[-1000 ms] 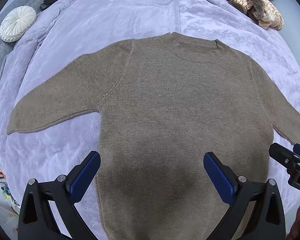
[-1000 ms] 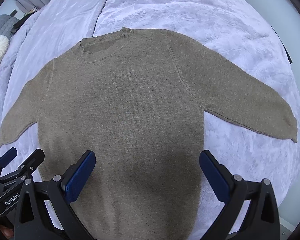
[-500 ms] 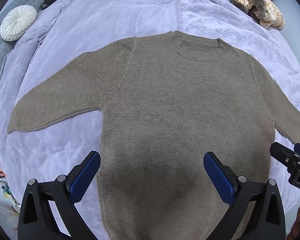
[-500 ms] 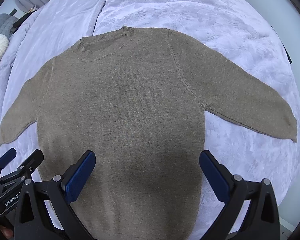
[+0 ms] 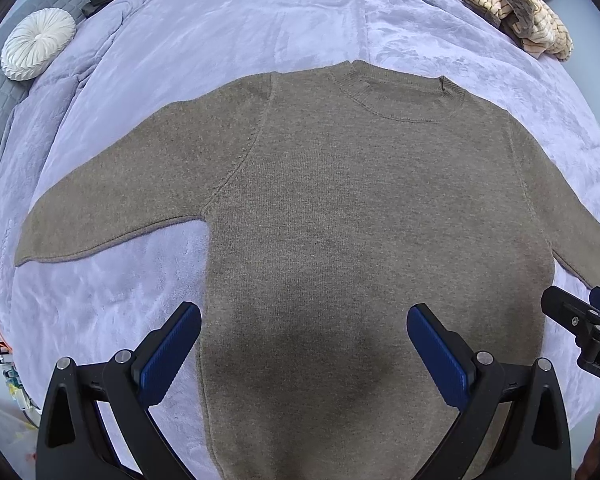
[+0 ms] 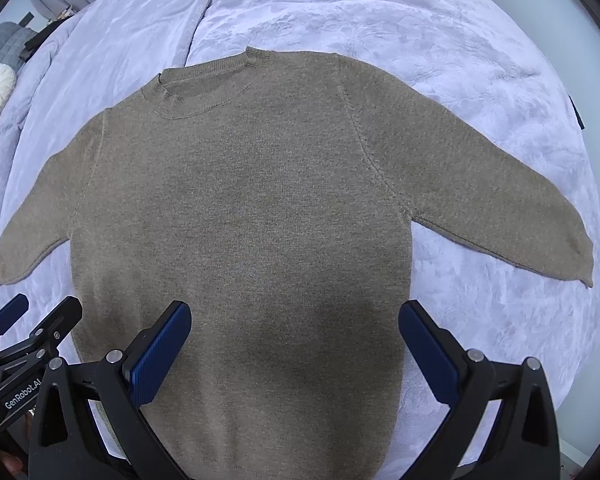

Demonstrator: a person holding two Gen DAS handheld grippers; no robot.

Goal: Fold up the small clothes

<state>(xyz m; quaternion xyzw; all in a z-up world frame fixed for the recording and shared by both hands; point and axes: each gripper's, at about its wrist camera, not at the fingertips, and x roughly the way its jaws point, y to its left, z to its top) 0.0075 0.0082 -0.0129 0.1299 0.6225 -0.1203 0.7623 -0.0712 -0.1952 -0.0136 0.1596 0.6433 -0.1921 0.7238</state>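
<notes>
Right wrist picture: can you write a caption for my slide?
Open right gripper above a brown sweater spread flat on a lilac blanket.

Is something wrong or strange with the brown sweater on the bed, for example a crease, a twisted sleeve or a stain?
Nothing stands out. The brown sweater lies flat and face up on the purple blanket, both sleeves spread out to the sides, collar smooth. The darker patch near the hem looks like shadow from the grippers, not a stain.
</notes>
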